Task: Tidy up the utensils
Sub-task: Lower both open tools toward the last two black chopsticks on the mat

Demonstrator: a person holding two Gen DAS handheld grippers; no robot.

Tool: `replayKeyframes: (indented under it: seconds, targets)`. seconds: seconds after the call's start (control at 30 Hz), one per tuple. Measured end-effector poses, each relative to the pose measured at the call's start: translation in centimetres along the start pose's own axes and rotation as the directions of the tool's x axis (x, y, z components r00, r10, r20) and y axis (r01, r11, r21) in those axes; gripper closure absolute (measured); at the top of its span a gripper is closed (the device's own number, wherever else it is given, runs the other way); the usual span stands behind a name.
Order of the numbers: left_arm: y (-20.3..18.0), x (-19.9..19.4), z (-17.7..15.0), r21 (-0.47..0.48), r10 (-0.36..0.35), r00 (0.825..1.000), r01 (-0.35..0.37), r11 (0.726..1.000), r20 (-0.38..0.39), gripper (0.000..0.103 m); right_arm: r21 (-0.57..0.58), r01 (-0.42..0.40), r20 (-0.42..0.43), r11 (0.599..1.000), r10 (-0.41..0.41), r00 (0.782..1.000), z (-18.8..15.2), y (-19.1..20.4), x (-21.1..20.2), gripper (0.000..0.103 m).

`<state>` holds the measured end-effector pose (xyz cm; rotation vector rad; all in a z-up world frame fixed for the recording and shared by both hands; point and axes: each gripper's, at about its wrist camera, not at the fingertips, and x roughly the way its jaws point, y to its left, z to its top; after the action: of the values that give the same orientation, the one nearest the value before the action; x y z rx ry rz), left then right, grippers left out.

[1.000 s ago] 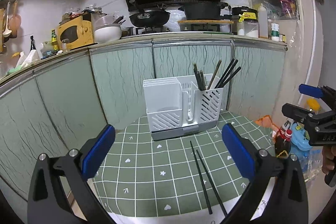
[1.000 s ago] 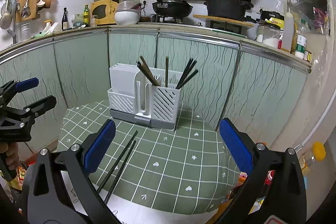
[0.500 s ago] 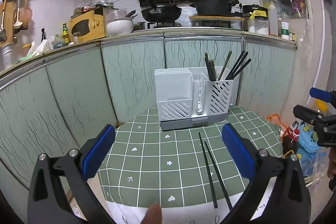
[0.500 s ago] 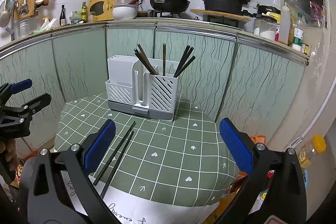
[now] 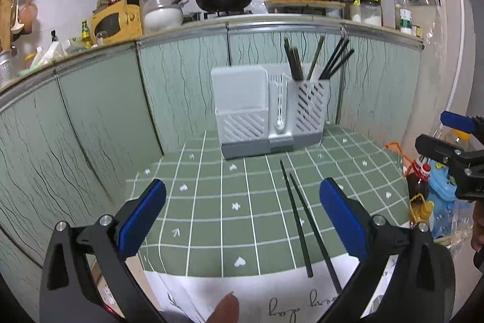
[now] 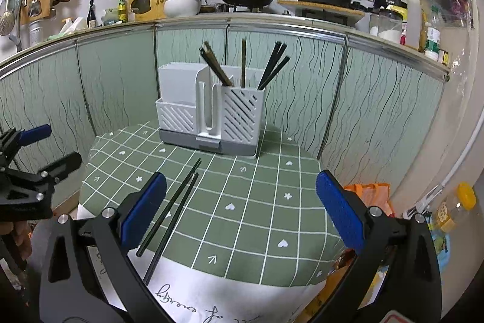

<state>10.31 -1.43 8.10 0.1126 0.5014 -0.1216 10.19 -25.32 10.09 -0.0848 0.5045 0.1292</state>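
Figure: both grippers held clear of the bench. I had the left gripper and the right gripper spread wide and empty, each short of the near edge of the bench, whose top carried a green checked cloth. The two loose chopsticks lay side by side, almost touching, running from the middle of the bench to its near edge, their near tips on the white border of the cloth. The white utensil holder stood at the far edge, and its right compartment already held several upright chopsticks. In my judgement the pair was thin and lay flat, so a closing gripper could skid over it, catch only one stick, or bunch the cloth. A nudge near the edge could roll a stick off the bench. An angled insertion could strike the sticks already standing.
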Motion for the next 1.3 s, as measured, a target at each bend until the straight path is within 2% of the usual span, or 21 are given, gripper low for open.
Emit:
replayKeyframes:
  seconds: [0.33, 0.67, 1.0, 1.3]
  targets:
    - [0.5, 2.1, -3.5, -0.022, -0.034, 0.998, 0.034, 0.999, -0.044, 0.004, 0.006, -0.001, -0.061, 1.0, 0.001, 0.998, -3.5, 0.7, 2.2, 0.008]
    - [0.6, 4.4, -6.6, 0.015, -0.023, 0.994, 0.024, 1.0, -0.109, 0.004, 0.008, -0.006, -0.126, 1.0, 0.007, 0.992, -7.1, 2.0, 4.7, 0.008]
    - [1.4, 5.1, -7.9, -0.027, -0.053, 0.991, 0.05, 0.998, -0.123, 0.004, 0.006, 0.01, -0.17, 1.0, -0.009, 0.985, -9.1, 3.0, 6.0, 0.008]
    - [1.3, 5.5, -8.8, 0.0, -0.047, 0.987, 0.048, 0.999, -0.153, 0.004, -0.002, 0.008, -0.191, 1.0, -0.008, 0.982, -10.2, 4.4, 6.6, 0.008]
